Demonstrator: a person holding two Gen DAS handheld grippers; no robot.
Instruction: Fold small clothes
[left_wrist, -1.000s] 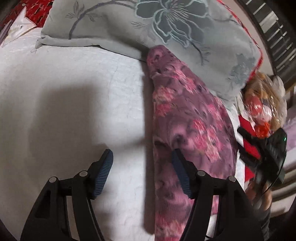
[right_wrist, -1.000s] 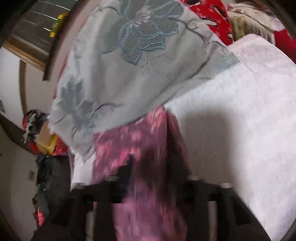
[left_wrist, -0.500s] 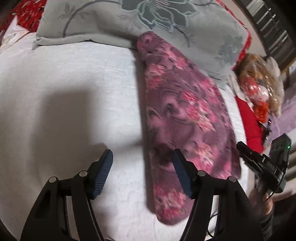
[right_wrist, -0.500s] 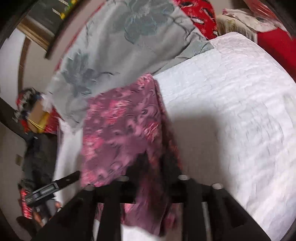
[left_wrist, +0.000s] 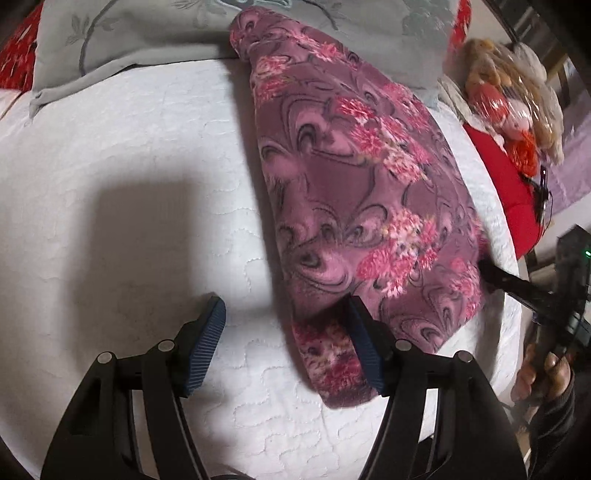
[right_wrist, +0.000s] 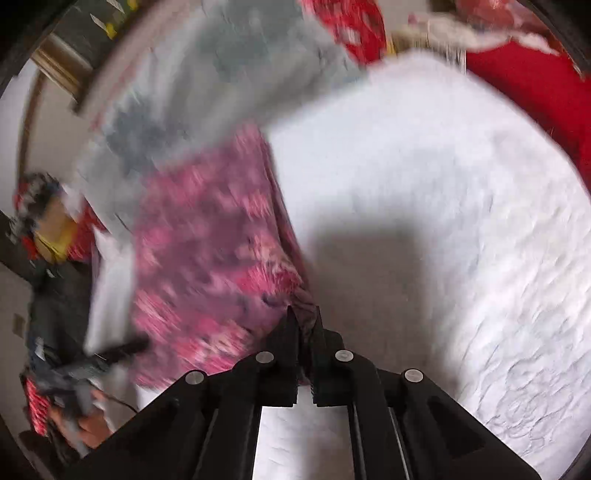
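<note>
A purple fleece garment with pink flowers lies on the white quilted bed, its far end against a grey pillow. My left gripper is open and empty, its right finger just over the garment's near corner. My right gripper is shut on an edge of the garment. The right wrist view is blurred. In the left wrist view the right gripper's black finger meets the garment's right edge.
A grey floral pillow lies at the head of the bed. Red bedding and a bagged soft toy sit at the right. The bed's edge runs close along the garment's right side.
The garment has been drawn across the bed and now lies wider and flatter, with its near corner folded. The right gripper has closed on its edge. The left gripper stays open.
</note>
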